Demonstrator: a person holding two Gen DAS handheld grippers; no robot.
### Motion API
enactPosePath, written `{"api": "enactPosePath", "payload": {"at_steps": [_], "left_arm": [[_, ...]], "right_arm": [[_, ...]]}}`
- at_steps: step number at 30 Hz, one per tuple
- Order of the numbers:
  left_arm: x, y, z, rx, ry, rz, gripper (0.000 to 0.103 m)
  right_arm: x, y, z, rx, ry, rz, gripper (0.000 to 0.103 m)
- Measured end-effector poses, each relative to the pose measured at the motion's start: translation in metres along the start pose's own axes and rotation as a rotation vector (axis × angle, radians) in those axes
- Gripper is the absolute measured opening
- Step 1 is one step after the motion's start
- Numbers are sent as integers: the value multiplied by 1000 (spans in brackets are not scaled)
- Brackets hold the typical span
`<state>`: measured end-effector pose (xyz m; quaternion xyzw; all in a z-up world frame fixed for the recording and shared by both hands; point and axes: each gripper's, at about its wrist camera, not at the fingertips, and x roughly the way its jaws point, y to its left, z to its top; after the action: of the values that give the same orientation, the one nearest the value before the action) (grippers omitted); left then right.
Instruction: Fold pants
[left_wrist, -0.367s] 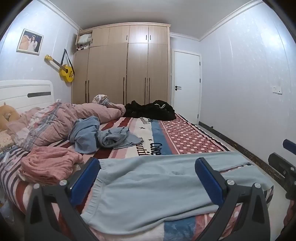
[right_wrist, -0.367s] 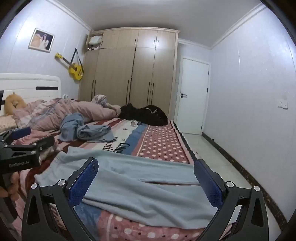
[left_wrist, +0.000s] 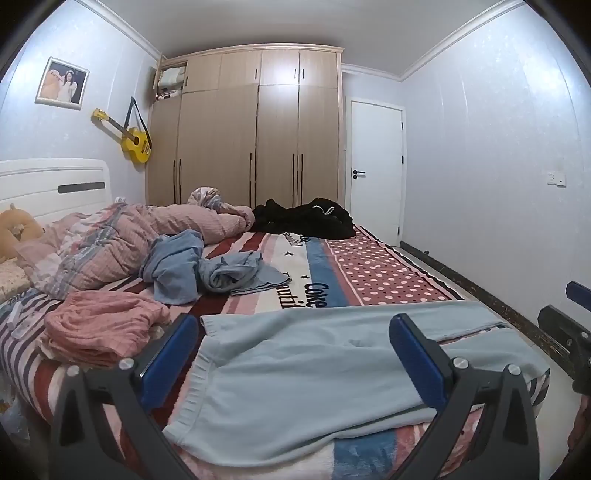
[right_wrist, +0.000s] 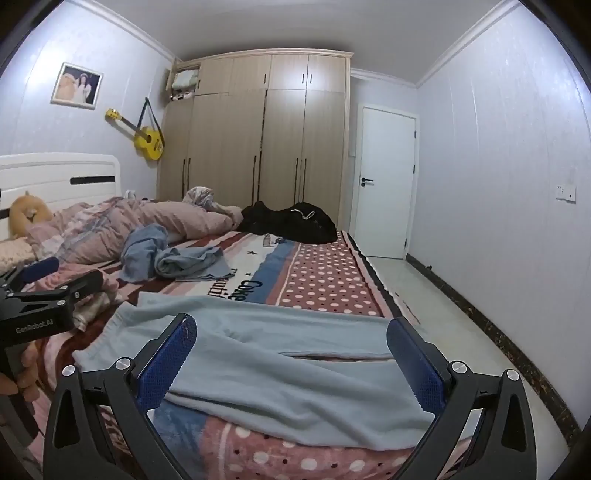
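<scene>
So far no fold is showing: the light blue pants (left_wrist: 332, 373) are lying flat across the bed (left_wrist: 380, 273), while the left hand-held gripper (left_wrist: 295, 354) and right hand-held gripper (right_wrist: 291, 354) are hovering wide, empty.

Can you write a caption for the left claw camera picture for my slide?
Open left claw hovers over light blue pants spread on the bed.

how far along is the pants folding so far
Done: the light blue fleece pants lie spread flat across the near end of the bed, waistband toward the left, legs side by side. In hand: nothing yet; the left gripper and right gripper both hover above the pants with jaws wide open, gripping no cloth. Left: every fold, since no part of the pants is doubled over.
</scene>
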<state>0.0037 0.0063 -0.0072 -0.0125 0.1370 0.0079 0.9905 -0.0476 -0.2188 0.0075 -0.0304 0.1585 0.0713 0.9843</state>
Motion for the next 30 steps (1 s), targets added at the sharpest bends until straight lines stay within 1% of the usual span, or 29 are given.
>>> {"api": "enactPosePath", "payload": {"at_steps": [30], "left_arm": [[10, 7, -7, 0, 16, -1, 102]], "right_arm": [[5, -3, -6, 26, -2, -3, 102]]}}
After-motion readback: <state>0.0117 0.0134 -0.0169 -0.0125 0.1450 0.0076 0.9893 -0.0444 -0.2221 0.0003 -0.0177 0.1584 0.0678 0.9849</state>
